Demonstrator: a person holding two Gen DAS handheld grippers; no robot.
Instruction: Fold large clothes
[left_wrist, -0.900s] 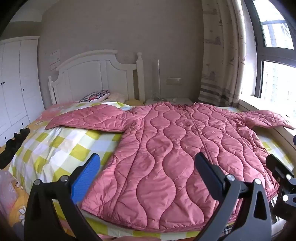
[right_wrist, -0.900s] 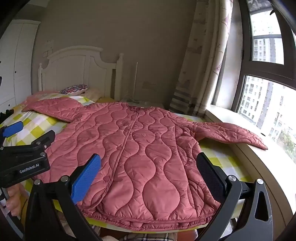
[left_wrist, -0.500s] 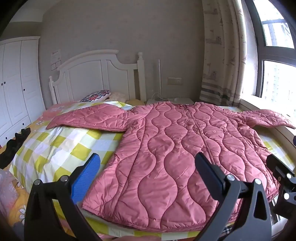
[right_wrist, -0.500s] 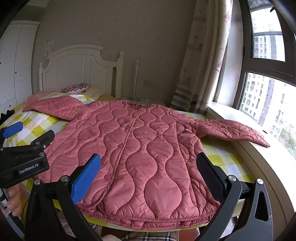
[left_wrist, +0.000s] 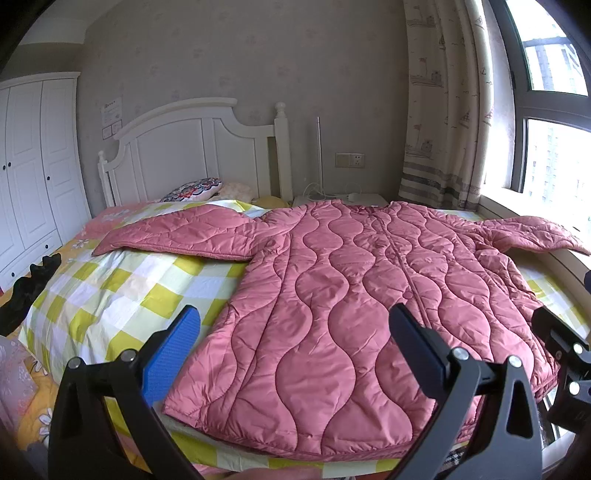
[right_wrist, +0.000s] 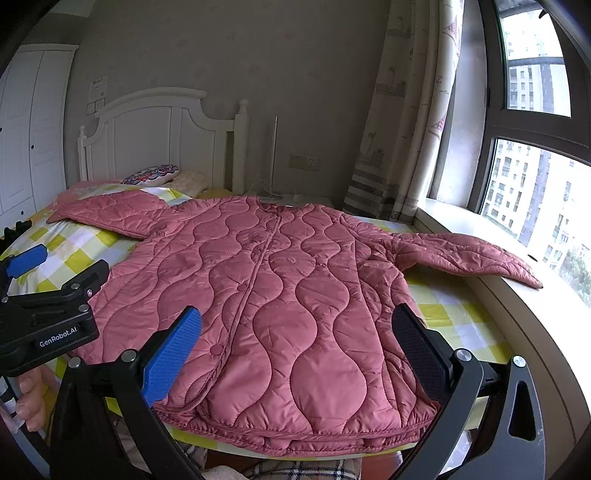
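A large pink quilted coat (left_wrist: 354, 295) lies flat and front up on the bed, sleeves spread out to both sides; it also shows in the right wrist view (right_wrist: 280, 291). Its left sleeve (left_wrist: 184, 236) rests on the checked sheet, its right sleeve (right_wrist: 465, 254) reaches onto the window ledge. My left gripper (left_wrist: 295, 347) is open and empty, held above the hem near the foot of the bed. My right gripper (right_wrist: 299, 350) is open and empty over the hem's right half. The left gripper's body also shows at the left of the right wrist view (right_wrist: 48, 317).
The bed has a yellow and white checked sheet (left_wrist: 122, 288) and a white headboard (left_wrist: 192, 147) with pillows (left_wrist: 192, 189). A white wardrobe (left_wrist: 29, 166) stands left. A window ledge (right_wrist: 498, 295) and curtain (right_wrist: 399, 129) run along the right. A dark garment (left_wrist: 29, 288) lies at the bed's left edge.
Both views have shifted slightly, as if both grippers rose or tilted a little. The coat has not moved and both grippers stay open.
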